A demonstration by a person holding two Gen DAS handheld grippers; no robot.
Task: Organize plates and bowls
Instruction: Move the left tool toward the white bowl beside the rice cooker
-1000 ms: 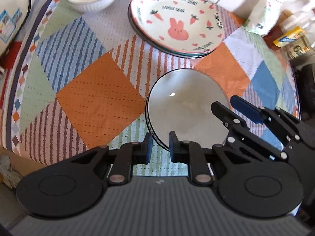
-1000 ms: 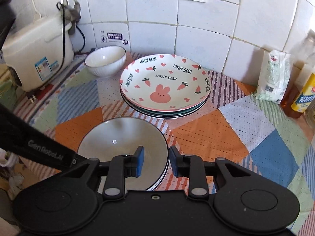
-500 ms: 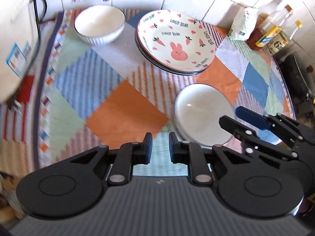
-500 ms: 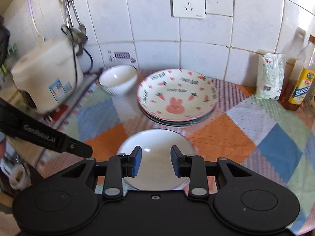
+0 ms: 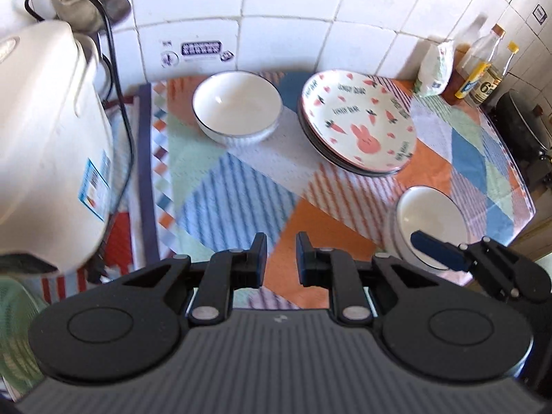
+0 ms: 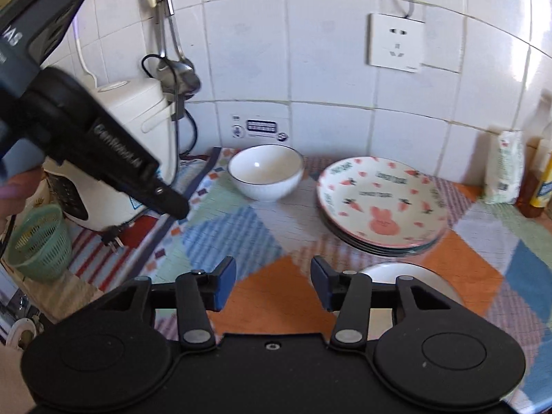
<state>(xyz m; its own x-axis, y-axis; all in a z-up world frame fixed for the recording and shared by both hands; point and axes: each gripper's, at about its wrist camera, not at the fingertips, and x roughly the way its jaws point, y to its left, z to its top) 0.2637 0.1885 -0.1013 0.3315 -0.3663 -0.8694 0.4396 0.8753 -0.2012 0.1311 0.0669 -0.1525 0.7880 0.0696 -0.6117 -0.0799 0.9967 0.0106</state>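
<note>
The small white bowl (image 5: 429, 222) sits at the cloth's near right edge, in front of the rabbit plates (image 5: 358, 122), while both grippers, left (image 5: 281, 255) and right (image 6: 273, 284), hang spread and empty, so I judge gripping its rim comes next.

Tablecloth (image 5: 241, 186): woven cloth, matt, patchwork print. White bowl (image 5: 237, 108) far left: glazed ceramic, glossy, ribbed outside. Rabbit plate (image 5: 357, 122): glossy glazed ceramic, on darker-rimmed plates. Near bowls (image 5: 429, 220) right: smooth, shiny glaze. Wall tiles (image 6: 331, 55): glossy ceramic. Rice cooker (image 5: 45, 138): smooth white plastic, slight sheen. Ladle (image 6: 177, 69): polished metal. Green basket (image 6: 39, 241): plastic mesh. Bottles (image 5: 483, 65) far right: clear, probably plastic; view blurred. Gripper fingers (image 6: 224, 286): matt black plastic, blue pads.
</note>
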